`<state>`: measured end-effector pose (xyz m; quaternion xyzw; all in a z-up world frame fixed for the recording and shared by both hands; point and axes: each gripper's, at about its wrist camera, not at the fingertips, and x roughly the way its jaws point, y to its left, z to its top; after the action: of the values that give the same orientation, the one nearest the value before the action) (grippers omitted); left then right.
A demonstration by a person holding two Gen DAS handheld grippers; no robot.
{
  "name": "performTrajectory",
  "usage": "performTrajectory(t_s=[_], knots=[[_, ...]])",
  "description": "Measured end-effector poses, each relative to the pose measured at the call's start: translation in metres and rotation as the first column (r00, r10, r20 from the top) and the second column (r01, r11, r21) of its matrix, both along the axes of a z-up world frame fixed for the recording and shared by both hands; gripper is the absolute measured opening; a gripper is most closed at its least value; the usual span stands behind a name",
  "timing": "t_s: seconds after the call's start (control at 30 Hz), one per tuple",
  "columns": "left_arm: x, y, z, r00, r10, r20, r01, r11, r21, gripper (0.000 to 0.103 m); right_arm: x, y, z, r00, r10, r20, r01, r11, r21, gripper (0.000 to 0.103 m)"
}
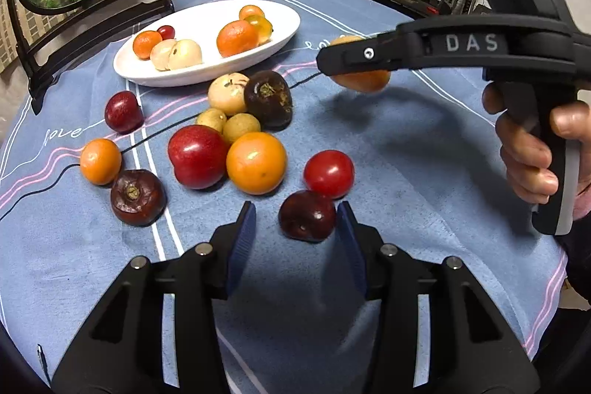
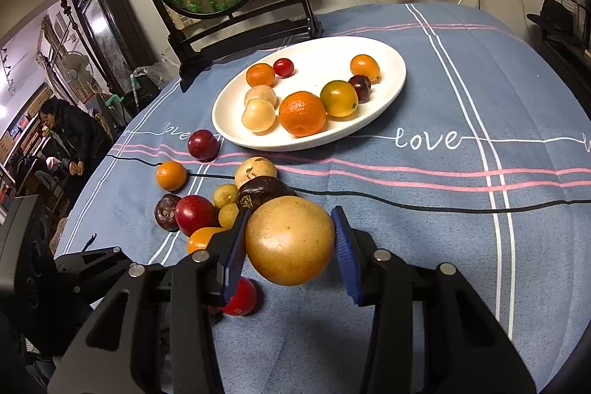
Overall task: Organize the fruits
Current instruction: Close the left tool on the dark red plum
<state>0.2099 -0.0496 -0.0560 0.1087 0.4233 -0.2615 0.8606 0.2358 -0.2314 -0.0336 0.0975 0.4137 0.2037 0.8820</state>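
Landmark: white plate point(image 2: 391, 87) on the blue desk point(image 2: 461, 246), already carrying several fruits.
Right tongs point(image 2: 290, 246): closed on a tan round fruit point(image 2: 290, 240), lifted clear of the cloth, on the near side of the plate.
Left tongs point(image 1: 295, 224): narrowed around a dark plum point(image 1: 306, 215); right pad touching it, left pad apart.
Plum: on the cloth, well short of the plate, just beside a red tomato point(image 1: 328, 173).
Loose fruit pile point(image 1: 229, 135): between plate and plum.

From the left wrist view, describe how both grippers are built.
Left gripper: black angular frame, silver bolts, ribbed blue pads. Right gripper: long black arm lettered DAS, silver screw, black pistol handle with a grey strip, held by a hand.
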Motion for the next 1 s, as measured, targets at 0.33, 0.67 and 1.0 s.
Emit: performTrajectory(t_s=[0.33,0.67,1.0], knots=[[0.004,-0.012,-0.008,1.0,-0.007,-0.013,0.007,1.0,0.022,0.037,-0.001,0.002,0.0,1.0,0.008,0.003,-0.008,1.0,-0.004,0.045],[0.0,-0.013,-0.005,1.0,-0.008,0.01,0.007,0.999,0.034,0.033,-0.001,0.003,-0.004,1.0,0.009,-0.006,-0.009,1.0,-0.006,0.045],[-0.02,-0.009,0.01,0.998,-0.009,0.064,0.009,1.0,-0.005,0.033,-0.004,0.006,-0.011,1.0,0.022,-0.011,-0.023,0.999,-0.034,0.045]])
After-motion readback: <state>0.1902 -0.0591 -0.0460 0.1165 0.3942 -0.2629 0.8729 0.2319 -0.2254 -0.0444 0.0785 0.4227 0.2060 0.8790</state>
